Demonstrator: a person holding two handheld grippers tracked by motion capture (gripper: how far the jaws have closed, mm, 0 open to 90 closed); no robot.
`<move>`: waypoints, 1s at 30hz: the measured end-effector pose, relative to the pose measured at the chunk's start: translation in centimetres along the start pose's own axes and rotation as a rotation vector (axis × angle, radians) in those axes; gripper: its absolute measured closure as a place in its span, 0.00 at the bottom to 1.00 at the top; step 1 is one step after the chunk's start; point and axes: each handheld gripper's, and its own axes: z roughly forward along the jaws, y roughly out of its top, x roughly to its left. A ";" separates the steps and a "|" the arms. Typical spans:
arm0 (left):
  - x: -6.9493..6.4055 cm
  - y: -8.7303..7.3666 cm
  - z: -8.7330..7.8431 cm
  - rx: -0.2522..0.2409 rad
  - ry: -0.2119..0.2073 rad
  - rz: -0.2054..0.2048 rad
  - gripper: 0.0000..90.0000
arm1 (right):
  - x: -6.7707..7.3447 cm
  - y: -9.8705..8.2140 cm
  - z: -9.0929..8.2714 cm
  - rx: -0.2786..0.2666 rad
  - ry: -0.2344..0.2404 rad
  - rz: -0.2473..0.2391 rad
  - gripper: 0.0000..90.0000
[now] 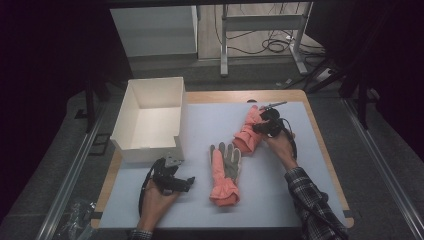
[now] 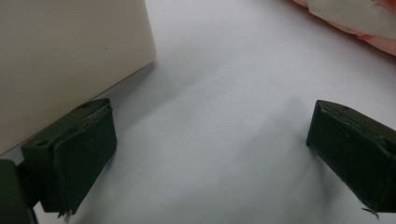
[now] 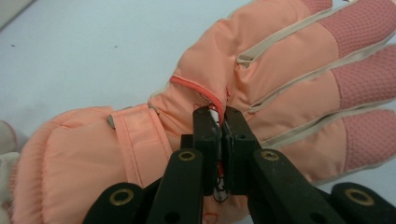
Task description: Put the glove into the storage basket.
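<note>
Right gripper [image 3: 223,122]: jaws clamped on a fold of quilted pink glove [image 3: 261,79], textured fingertips toward 2 o'clock. Left gripper [image 2: 210,154]: jaws apart over smooth mat [image 2: 224,93].

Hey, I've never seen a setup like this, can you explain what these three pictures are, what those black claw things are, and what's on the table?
A person sits at a table with a hand-held clamp, called a gripper, in each hand. Each has two black jaws and its own small camera.

The high view looks down from above the person. It shows a pale mat, an open white box at the left and two pink gloves: the near glove lies in the middle, the far glove farther right.

The left gripper rests on the mat in front of the box. Its own view looks along its jaws, which stand wide apart with nothing but mat between them.

The right gripper has its jaws shut on a pinch of fabric on the back of the far glove, beside a red seam. Its view shows that up close.
</note>
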 end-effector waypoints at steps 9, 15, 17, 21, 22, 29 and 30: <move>0.0 0.0 0.0 0.000 0.000 0.000 0.02 | -1.0 -0.2 -2.1 -0.021 -0.018 -0.006 0.95; 0.0 0.0 0.0 0.000 0.000 0.000 0.02 | -1.4 -0.2 -4.5 -0.042 0.024 -0.034 0.95; 0.0 0.0 0.0 0.000 0.000 0.001 0.02 | -1.1 -0.3 -5.4 -0.048 0.048 -0.053 0.95; 0.0 0.0 0.0 0.000 0.000 0.001 0.02 | 0.0 -0.6 -7.1 -0.052 0.100 -0.110 0.95; 0.0 0.0 0.0 0.000 0.000 0.001 0.02 | 0.5 -0.7 -7.7 -0.052 0.114 -0.127 0.95; 0.0 0.0 0.0 0.000 0.001 0.003 0.02 | 3.3 -1.4 -10.3 -0.055 0.207 -0.204 0.95; 0.0 0.0 0.0 0.000 0.001 0.003 0.02 | 3.9 -1.5 -10.7 -0.057 0.229 -0.216 0.95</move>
